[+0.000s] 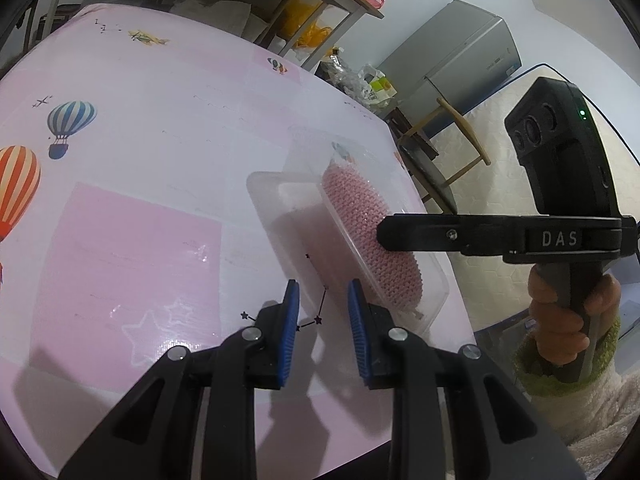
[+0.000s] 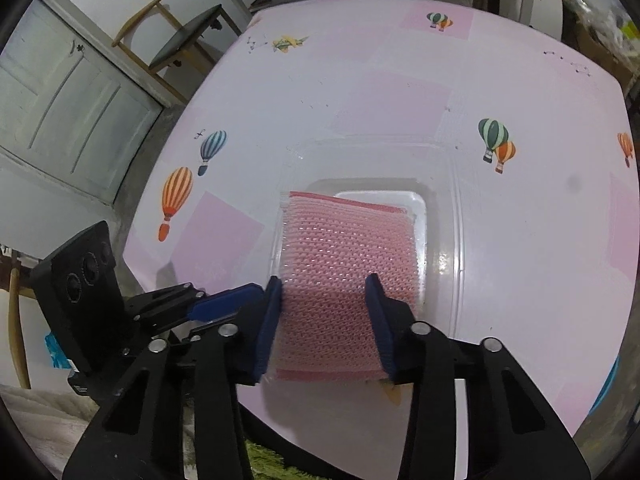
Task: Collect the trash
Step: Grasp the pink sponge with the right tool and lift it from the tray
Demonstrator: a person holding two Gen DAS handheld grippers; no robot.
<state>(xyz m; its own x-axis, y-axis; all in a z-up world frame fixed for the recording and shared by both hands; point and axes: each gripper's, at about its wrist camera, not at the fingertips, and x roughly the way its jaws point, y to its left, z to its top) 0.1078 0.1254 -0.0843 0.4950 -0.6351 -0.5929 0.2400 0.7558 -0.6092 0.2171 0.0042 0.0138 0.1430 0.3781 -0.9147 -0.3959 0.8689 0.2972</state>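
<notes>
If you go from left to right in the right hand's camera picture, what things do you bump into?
White door → wooden chair → orange striped balloon picture → pink foam net in the clear plastic tray, with the right gripper jaws on either side of it → green and orange balloons picture.

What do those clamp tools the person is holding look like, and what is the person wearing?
Each tool is black plastic with silver screws and two ribbed blue pads. The right gripper has a handle, a body lettered DAS, a camera block with a green light and a thin black cable. The sleeve is fluffy cream with a green cuff.
</notes>
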